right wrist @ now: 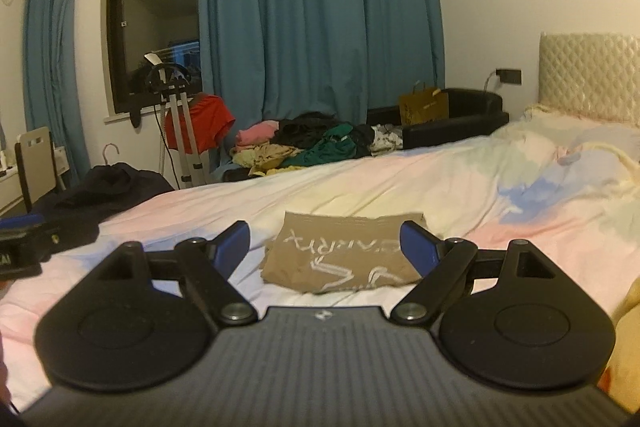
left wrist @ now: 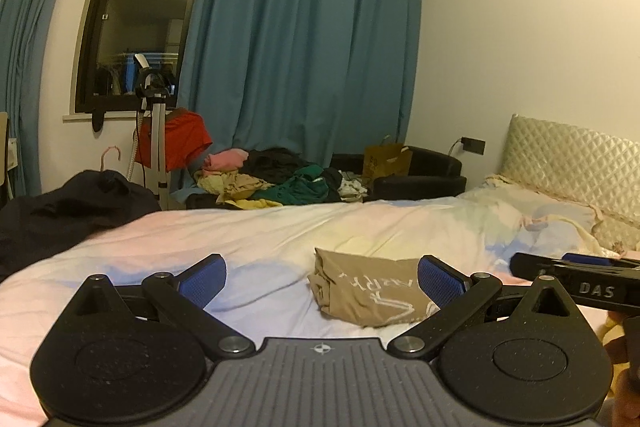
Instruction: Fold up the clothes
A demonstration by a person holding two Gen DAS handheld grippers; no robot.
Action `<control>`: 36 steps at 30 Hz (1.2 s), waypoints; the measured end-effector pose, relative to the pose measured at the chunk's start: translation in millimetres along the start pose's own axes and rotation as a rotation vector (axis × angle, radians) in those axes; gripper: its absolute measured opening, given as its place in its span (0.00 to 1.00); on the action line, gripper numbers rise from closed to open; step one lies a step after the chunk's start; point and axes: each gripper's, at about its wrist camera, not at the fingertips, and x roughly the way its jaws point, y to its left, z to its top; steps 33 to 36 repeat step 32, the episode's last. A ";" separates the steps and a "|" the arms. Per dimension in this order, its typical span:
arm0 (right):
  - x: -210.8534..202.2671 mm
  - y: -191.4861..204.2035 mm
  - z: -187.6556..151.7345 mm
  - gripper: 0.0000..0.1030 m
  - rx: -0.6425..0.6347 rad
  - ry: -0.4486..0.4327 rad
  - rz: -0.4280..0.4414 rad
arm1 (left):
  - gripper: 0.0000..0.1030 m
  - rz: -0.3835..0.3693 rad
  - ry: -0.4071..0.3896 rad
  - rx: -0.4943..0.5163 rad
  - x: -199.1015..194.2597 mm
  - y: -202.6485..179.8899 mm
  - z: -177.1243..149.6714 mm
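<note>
Tan shirt (right wrist: 344,255) folded flat on bed (right wrist: 460,187), centre frame; left gripper (left wrist: 322,281) and right gripper (right wrist: 325,245) both spread wide, empty; unfolded clothes pile (right wrist: 316,143) behind, mid-frame, probably next

The folded shirt (right wrist: 344,255) lies on the bed (right wrist: 400,183), clothes pile (right wrist: 320,143) behind it.

White letters "DAS" stand on the black side of my right gripper (left wrist: 576,281). The tan folded shirt (right wrist: 344,255) bears white print, upside down and unreadable.
</note>
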 end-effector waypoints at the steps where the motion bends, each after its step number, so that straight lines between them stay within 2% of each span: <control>1: 3.5 1.4 -4.3 0.82 0.001 0.008 -0.002 | 1.00 0.003 0.007 0.001 3.4 -0.6 -4.5; 10: 21.5 11.8 -36.8 0.81 -0.009 0.009 -0.040 | 1.00 0.025 0.016 0.012 10.6 4.2 -23.2; 17: 23.2 14.8 -39.4 0.81 -0.019 0.025 -0.046 | 1.00 0.042 0.044 0.011 15.6 9.3 -30.6; 36: 25.3 19.9 -43.0 0.81 -0.047 0.054 -0.078 | 1.00 0.086 0.046 0.026 12.4 9.2 -34.2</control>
